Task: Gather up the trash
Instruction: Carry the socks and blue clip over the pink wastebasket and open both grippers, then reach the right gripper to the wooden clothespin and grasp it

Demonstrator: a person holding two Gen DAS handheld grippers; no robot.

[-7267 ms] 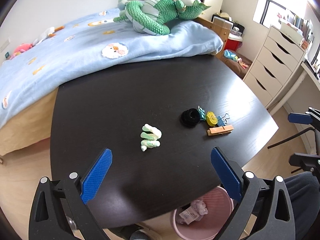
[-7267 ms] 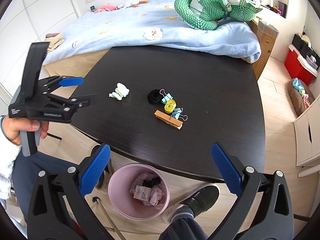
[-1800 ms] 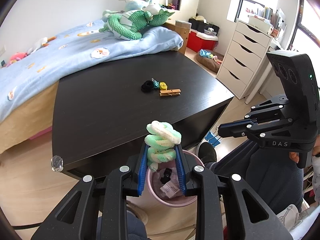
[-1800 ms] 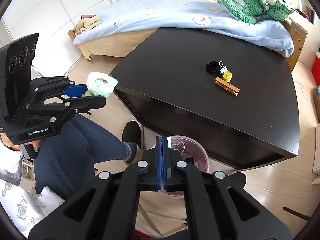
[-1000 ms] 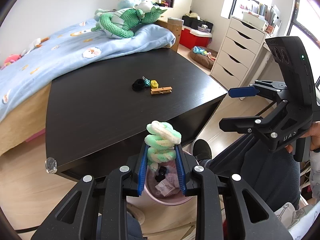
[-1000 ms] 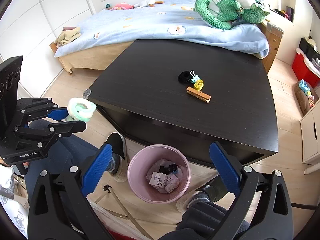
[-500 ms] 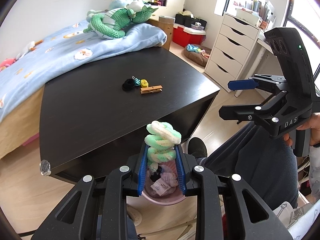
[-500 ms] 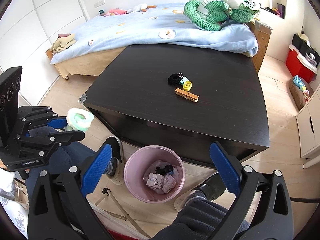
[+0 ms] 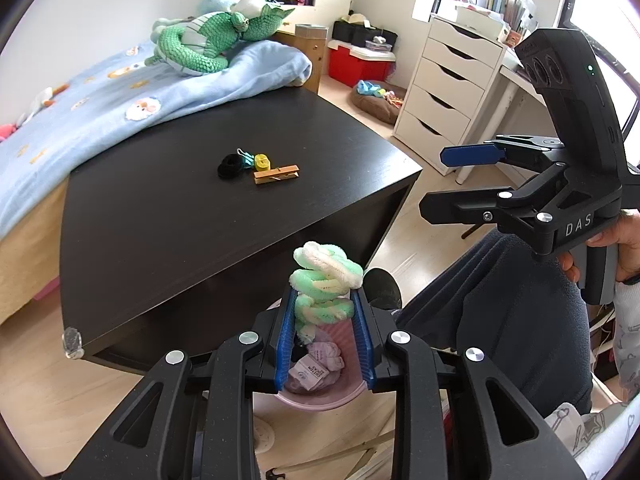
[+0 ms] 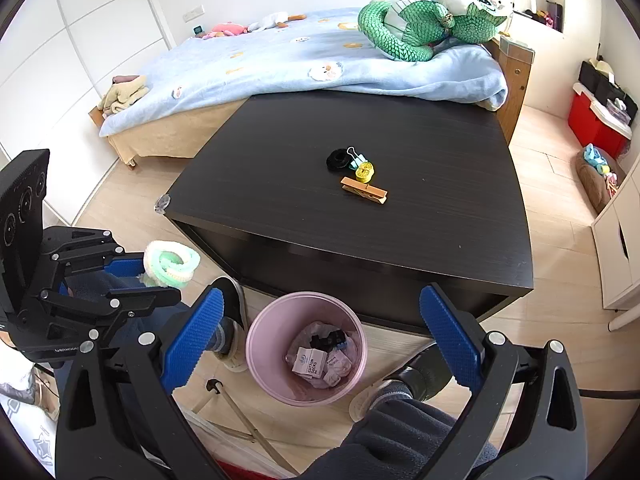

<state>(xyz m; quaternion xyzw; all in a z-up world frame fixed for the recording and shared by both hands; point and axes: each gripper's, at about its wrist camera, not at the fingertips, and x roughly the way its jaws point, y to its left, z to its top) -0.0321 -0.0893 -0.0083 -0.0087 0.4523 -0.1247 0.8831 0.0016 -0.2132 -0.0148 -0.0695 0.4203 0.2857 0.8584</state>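
Note:
A twisted green and white fluffy piece [image 9: 322,280] sits between the blue pads of my left gripper [image 9: 325,300], just above the pink bin [image 9: 320,404]. The jaws are opening, with the pads still against its sides. In the right wrist view the left gripper [image 10: 160,276] carries the fluffy piece [image 10: 172,262] left of the pink bin [image 10: 256,344], which holds crumpled paper and a small box. My right gripper [image 10: 320,320] hangs open over the bin with nothing in it; the left wrist view shows the right gripper [image 9: 452,180] at the right.
On the dark table [image 10: 400,240] lie a black ring [image 10: 337,159], a binder clip [image 10: 356,158], a yellow roll [image 10: 365,171] and a wooden clothespin [image 10: 364,191]. The person's legs and shoes flank the bin. A bed [image 10: 280,60] stands behind, white drawers [image 9: 448,88] to the right.
The left gripper has drifted sideways with the fluffy piece, so the bin now lies straight under it. Its pads stand slightly wider apart. The right gripper stays wide open.

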